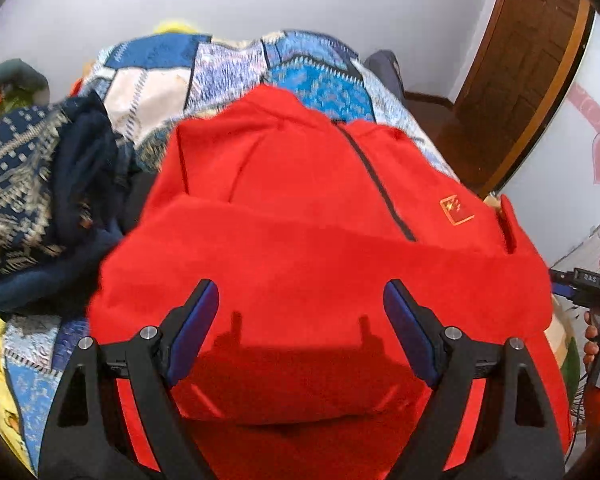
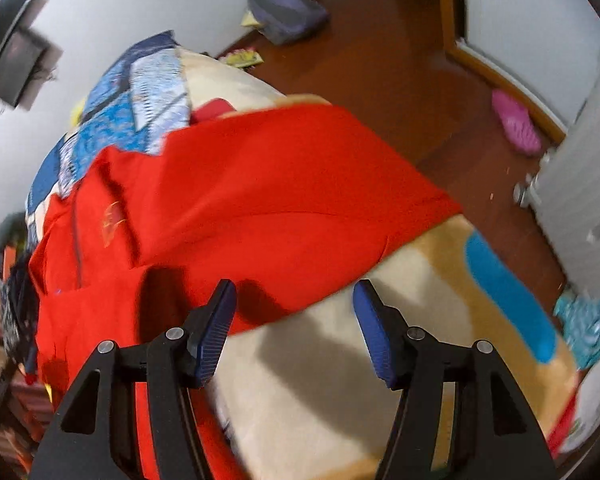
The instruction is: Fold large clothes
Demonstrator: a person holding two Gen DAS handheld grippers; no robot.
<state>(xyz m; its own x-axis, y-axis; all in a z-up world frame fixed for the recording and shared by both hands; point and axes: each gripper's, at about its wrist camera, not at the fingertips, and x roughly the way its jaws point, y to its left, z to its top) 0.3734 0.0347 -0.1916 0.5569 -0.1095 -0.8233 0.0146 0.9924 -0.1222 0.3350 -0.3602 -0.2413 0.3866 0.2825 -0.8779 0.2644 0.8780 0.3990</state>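
Note:
A large red jacket [image 1: 300,216] with a dark zipper and a small flag patch lies spread on the bed, its lower part folded over. My left gripper [image 1: 300,312] is open and empty just above the jacket's near folded edge. In the right wrist view the jacket [image 2: 260,200] lies to the left and ahead, one red flap reaching out over the cream blanket [image 2: 340,380]. My right gripper [image 2: 294,320] is open and empty, above the blanket at the flap's near edge. The right gripper also shows at the right edge of the left wrist view [image 1: 592,284].
A blue patchwork quilt [image 1: 228,68] covers the bed behind the jacket. A pile of dark navy patterned clothes [image 1: 40,184] lies to the jacket's left. A wooden floor [image 2: 400,60] with a grey bag [image 2: 284,8] and pink slipper [image 2: 516,122] lies beyond the bed. A wooden door [image 1: 512,80] stands at right.

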